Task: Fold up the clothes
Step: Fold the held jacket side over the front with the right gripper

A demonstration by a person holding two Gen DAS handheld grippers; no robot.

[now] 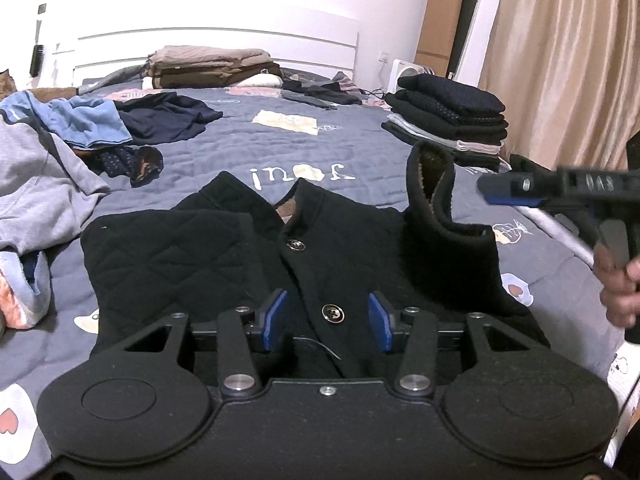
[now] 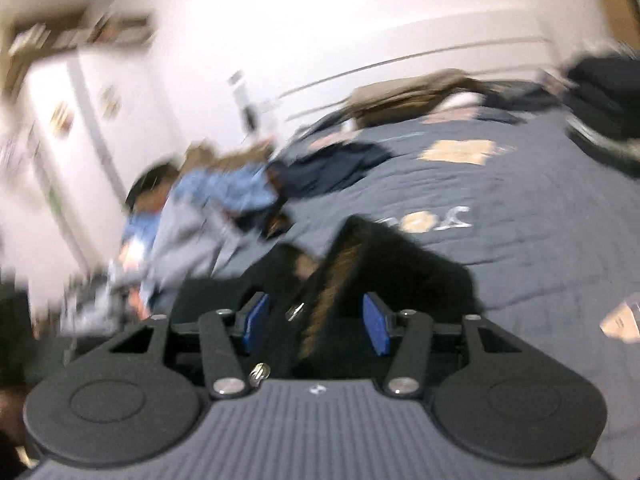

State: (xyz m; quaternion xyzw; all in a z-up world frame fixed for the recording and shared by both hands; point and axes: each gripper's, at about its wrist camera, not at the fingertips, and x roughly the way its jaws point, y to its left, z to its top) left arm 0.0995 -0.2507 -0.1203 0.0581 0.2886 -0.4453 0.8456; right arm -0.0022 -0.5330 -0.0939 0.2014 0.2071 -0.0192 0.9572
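Black quilted jacket (image 1: 248,264) lengthwise, collar (brown-lined) toward headboard (image 1: 224,46)

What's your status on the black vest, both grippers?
Left gripper open over the black vest, holding nothing. Right gripper open, view blurred. Vest buttoned on the bed, right side flipped up. Nothing blocking.

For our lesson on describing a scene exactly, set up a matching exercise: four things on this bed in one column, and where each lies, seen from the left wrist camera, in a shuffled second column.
Things:
1. black quilted vest
2. stack of dark folded knitwear
3. light blue garment
4. folded brown and beige pile

Places:
A. far end, by the white headboard
B. left side, among loose clothes
C. right edge, near the curtain
D. nearest, just beyond the open left tongs

Pairs: 1-D, 2-C, 3-B, 4-A
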